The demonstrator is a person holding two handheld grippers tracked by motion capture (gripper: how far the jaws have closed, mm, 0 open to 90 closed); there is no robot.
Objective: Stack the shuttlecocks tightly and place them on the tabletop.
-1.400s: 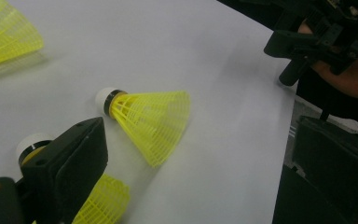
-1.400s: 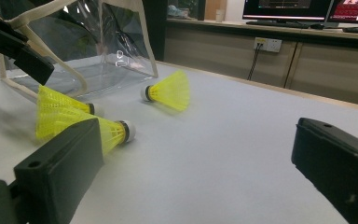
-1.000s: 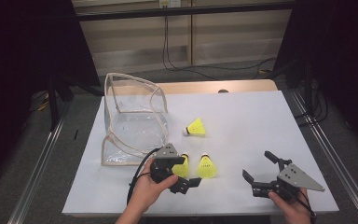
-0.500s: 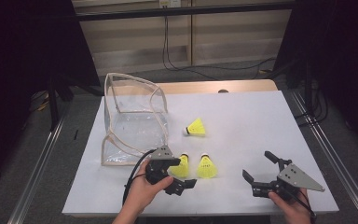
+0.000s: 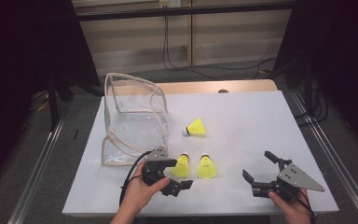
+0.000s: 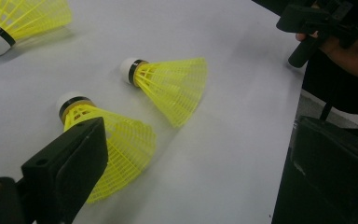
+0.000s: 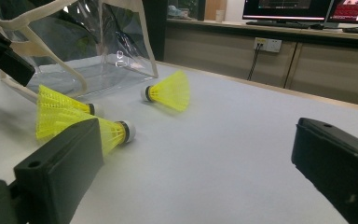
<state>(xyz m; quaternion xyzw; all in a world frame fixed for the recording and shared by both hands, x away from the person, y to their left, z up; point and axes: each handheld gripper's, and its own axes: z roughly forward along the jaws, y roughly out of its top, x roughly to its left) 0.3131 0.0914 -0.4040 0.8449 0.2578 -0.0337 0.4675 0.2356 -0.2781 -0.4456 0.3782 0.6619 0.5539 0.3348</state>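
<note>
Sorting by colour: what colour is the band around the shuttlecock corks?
Black, on the shuttlecock in the left gripper view.

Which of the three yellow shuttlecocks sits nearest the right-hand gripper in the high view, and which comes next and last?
Measured from the right gripper:
1. The shuttlecock nearest it, on the table in front of the person, to that gripper's left.
2. The shuttlecock beside that one, farther left, right by the left gripper.
3. The lone shuttlecock, farther back on the table, close to the clear bag.
</note>
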